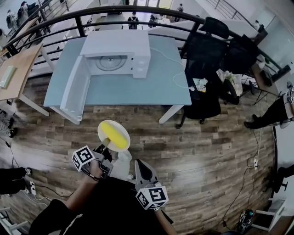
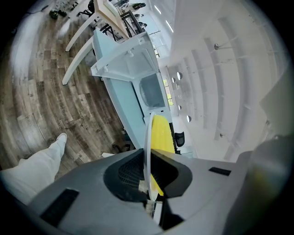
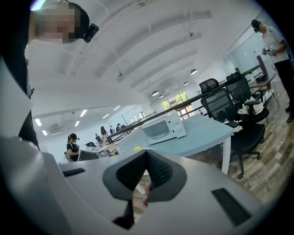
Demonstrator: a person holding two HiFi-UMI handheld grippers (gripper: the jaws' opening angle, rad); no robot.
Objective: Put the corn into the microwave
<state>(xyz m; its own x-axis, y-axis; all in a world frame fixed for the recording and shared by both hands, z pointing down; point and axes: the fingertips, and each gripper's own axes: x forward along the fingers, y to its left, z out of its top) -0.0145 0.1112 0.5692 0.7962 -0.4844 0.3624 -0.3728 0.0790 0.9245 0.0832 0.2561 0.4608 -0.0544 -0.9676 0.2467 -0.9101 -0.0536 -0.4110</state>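
A yellow corn cob (image 1: 117, 137) lies on a white plate (image 1: 106, 128) held out over the wooden floor, in front of the table. My left gripper (image 1: 105, 149) is shut on the plate's near rim; in the left gripper view the plate (image 2: 148, 137) stands edge-on between the jaws with the corn (image 2: 161, 133) beyond. The white microwave (image 1: 117, 57) stands on the light blue table (image 1: 138, 92), its door (image 1: 76, 89) swung open to the left and its turntable bare. My right gripper (image 1: 138, 169) hangs beside the left one, pads together with nothing in them, and faces the microwave (image 3: 163, 128).
Black office chairs (image 1: 206, 69) stand at the table's right end. A white cable (image 1: 177, 75) trails across the tabletop. A wooden desk (image 1: 18, 73) is at the left, and a dark railing (image 1: 138, 11) curves behind the table. A person's leg (image 2: 36, 160) shows on the floor.
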